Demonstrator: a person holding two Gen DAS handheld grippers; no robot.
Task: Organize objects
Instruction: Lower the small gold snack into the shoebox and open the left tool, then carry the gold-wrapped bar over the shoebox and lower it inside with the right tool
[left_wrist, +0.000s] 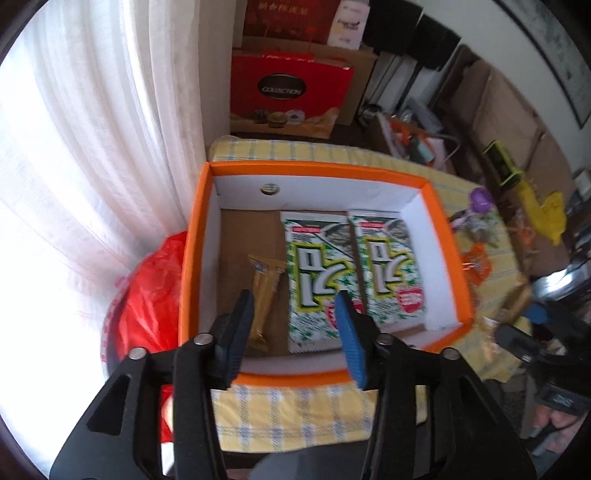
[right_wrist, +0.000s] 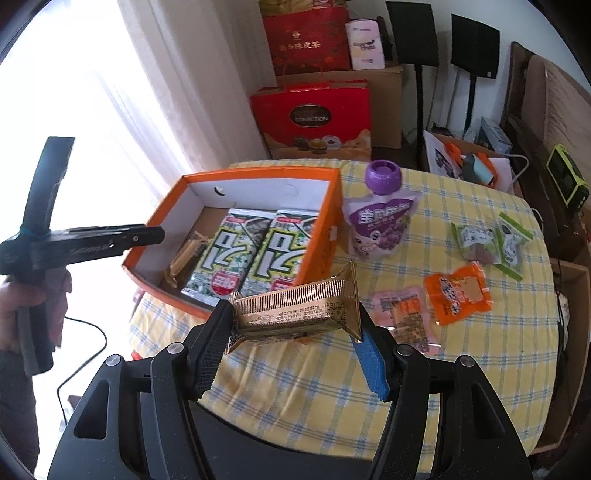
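A gold-wrapped snack bar (right_wrist: 295, 314) lies crosswise between the jaws of the right gripper (right_wrist: 291, 354), pinched at both ends and lifted clear of the yellow checked tablecloth (right_wrist: 461, 362). Ahead and left of those jaws sits the orange box (right_wrist: 317, 236), holding two green-and-white seaweed packs (right_wrist: 266, 254) side by side and a second gold bar (left_wrist: 264, 299) against the left pack. The left gripper (left_wrist: 295, 332) hangs over the box's near edge, jaws parted with nothing between them; that gold bar lies just beyond its left finger. Ahead and right of the right jaws are a purple-capped drink pouch (right_wrist: 380, 218), an orange snack packet (right_wrist: 456, 295), a pink packet (right_wrist: 402, 314) and green-trimmed packets (right_wrist: 491, 240).
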